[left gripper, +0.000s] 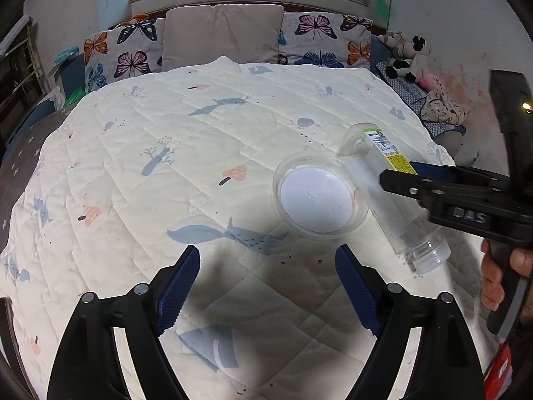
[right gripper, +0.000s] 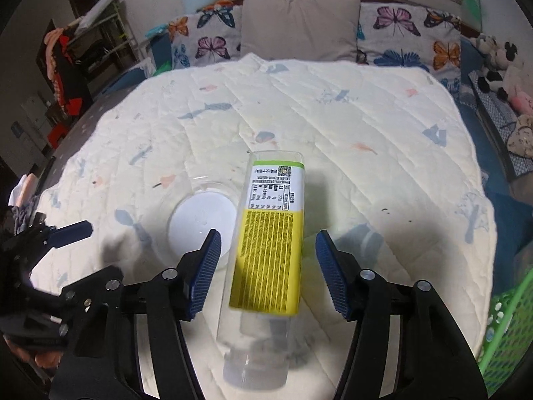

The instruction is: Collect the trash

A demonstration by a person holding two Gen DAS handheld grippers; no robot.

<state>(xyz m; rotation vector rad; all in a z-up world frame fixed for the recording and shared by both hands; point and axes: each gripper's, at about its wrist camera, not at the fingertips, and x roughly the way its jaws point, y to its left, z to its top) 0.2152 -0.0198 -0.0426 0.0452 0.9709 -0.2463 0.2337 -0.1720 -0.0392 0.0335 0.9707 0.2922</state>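
The clear plastic bottle lies on its side on the quilt of the bed, its neck toward you and its yellow label up. It sits between your right gripper pads, but neither pad touches it; the jaws stand partly spread with a gap on both sides. A clear round lid rests against the bottle at its 9 o'clock side, and seems to overlap the bottle's edge, though the transparent plastic makes that hard to judge.

Your main risk is the left pad. It hangs over the lid's rim, so closing here could catch the lid, pinch it against the bottle, or flick it away. The bottle is smooth and round on soft bedding, so an uneven squeeze may roll it out toward 3 o'clock or make it squirt forward. It also looks empty and thin, so a hard grip may crush it.

Your left gripper is wide open and empty, hovering over bare quilt at the lid's 7 o'clock. The two tools are close, so reaching for the lid now could knock them together. The green basket sits at 4 o'clock.
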